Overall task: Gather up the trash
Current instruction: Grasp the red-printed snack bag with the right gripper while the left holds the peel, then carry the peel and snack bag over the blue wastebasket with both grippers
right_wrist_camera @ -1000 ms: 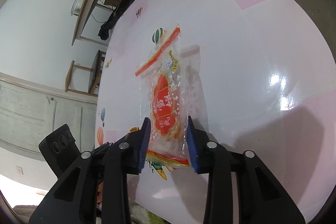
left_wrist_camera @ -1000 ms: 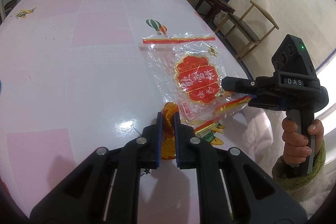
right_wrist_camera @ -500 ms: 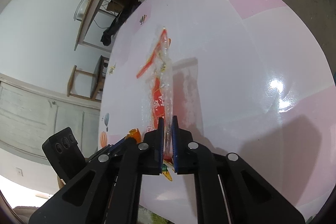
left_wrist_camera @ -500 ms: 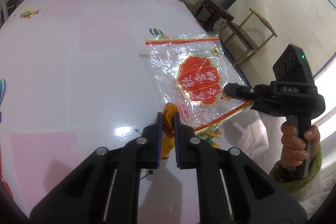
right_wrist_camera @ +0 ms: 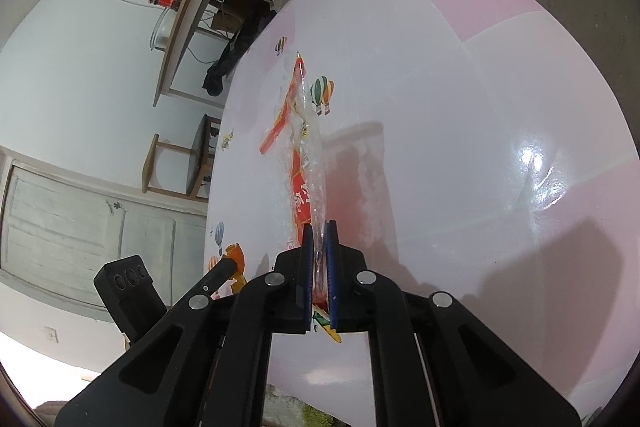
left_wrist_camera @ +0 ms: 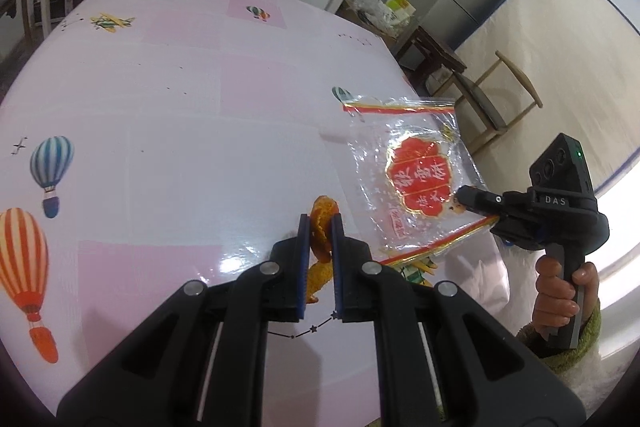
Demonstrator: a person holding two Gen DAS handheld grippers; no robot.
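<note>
Two pieces of trash are in hand at once, so the pickup step looks done and the carry-away comes next. On the left, the left gripper (left_wrist_camera: 319,223) has its fingers (left_wrist_camera: 303,247) pressed onto a curl of orange peel (left_wrist_camera: 322,223), which pokes up past the fingertips and hangs a little below them, held just above the pink patterned surface (left_wrist_camera: 160,115). To the right of it, the right gripper (right_wrist_camera: 319,231) pinches the near corner of a clear snack bag (left_wrist_camera: 412,179) with a red label and a red-gold sealed edge; its fingers (right_wrist_camera: 307,259) are closed with the thin film between them. From the right wrist view the bag stands nearly edge-on, running away from the fingertips, and appears raised off the surface at the gripped end, while whether its far end touches cannot be told. The bag lies near the right edge of the surface, just beside the peel. No bin shows in either view, so the next move calls for finding one and taking both items there without loosening either pinch; the slick film seems the likelier to slip.
</note>
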